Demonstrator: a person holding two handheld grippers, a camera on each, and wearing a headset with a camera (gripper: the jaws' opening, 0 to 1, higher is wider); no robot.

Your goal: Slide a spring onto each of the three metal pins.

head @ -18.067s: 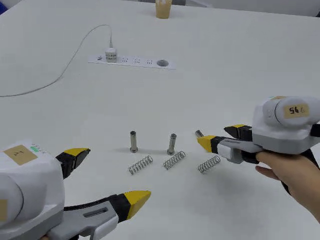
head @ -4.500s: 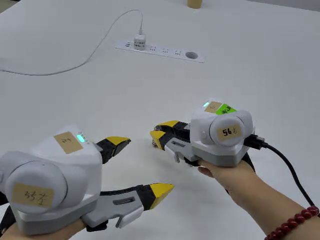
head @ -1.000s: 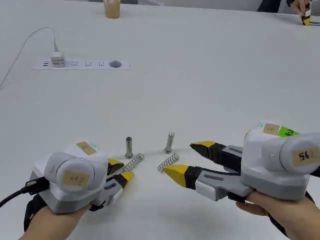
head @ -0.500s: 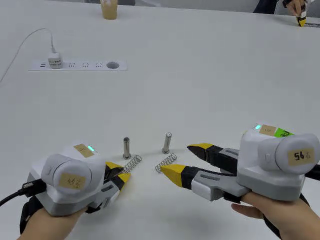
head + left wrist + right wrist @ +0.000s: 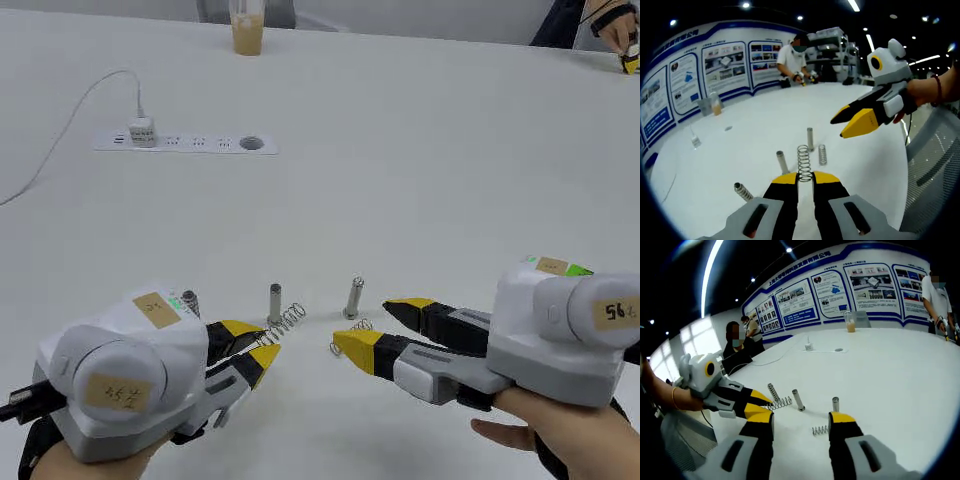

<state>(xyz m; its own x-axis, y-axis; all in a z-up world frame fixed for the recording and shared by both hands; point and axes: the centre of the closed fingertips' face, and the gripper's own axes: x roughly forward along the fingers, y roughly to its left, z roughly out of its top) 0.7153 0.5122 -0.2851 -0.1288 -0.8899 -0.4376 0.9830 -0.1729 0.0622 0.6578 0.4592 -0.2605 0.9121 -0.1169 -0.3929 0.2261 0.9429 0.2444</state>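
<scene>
above the table, left gripper tight on a spring, right gripper wide

Two handheld units, same build: the left gripper and right gripper each have a rounded white-grey plastic housing and black jaws with yellow tips. Tan paper labels with handwritten numbers are on both housings. Bright green sticker on the right one, small green indicator light on the left. Thick black cable exits the left housing. Dark red bead bracelet on the right wrist.
</scene>
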